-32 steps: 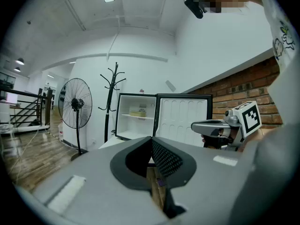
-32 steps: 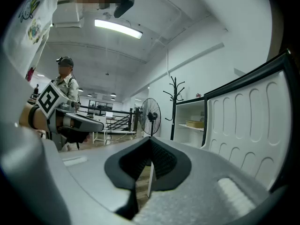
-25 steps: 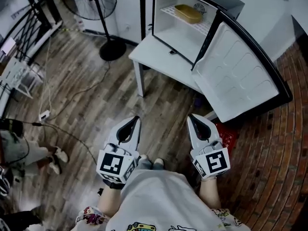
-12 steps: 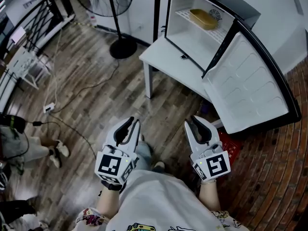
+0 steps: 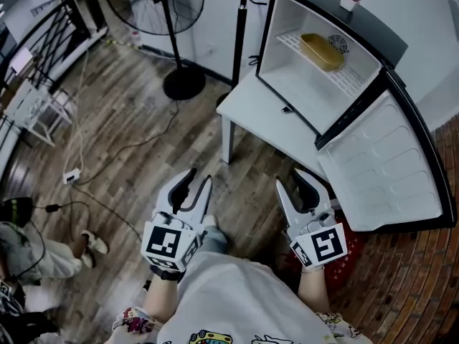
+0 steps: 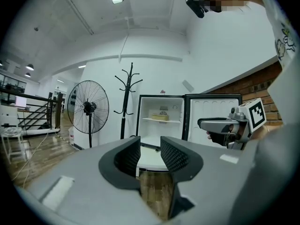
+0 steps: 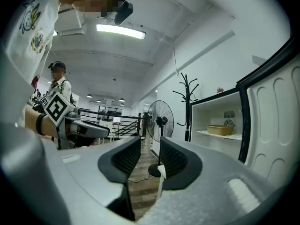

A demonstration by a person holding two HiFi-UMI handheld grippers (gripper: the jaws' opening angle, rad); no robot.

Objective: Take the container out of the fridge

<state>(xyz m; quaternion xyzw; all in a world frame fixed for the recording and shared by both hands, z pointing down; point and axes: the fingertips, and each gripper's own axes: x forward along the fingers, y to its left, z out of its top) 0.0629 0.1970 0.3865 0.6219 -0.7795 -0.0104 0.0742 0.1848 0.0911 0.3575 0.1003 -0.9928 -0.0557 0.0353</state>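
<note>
A yellow container (image 5: 321,51) lies on the wire shelf inside the small white fridge (image 5: 315,92), whose door (image 5: 387,167) hangs wide open to the right. The container also shows on the shelf in the left gripper view (image 6: 160,117) and in the right gripper view (image 7: 221,130). My left gripper (image 5: 199,181) and right gripper (image 5: 289,180) are held low over the wood floor, well short of the fridge. The jaws of both are opening and nothing is between them.
The fridge stands on a white table (image 5: 258,110). A black pedestal fan (image 5: 154,6) and a coat stand (image 5: 242,20) stand left of it. Cables and a power strip (image 5: 70,175) lie on the wood floor. A person's legs (image 5: 43,253) are at the left edge. Brick floor (image 5: 423,278) lies right.
Both grippers' jaws went from shut to parted. The view moved closer to the fridge, which now sits lower and further right in the head view.
</note>
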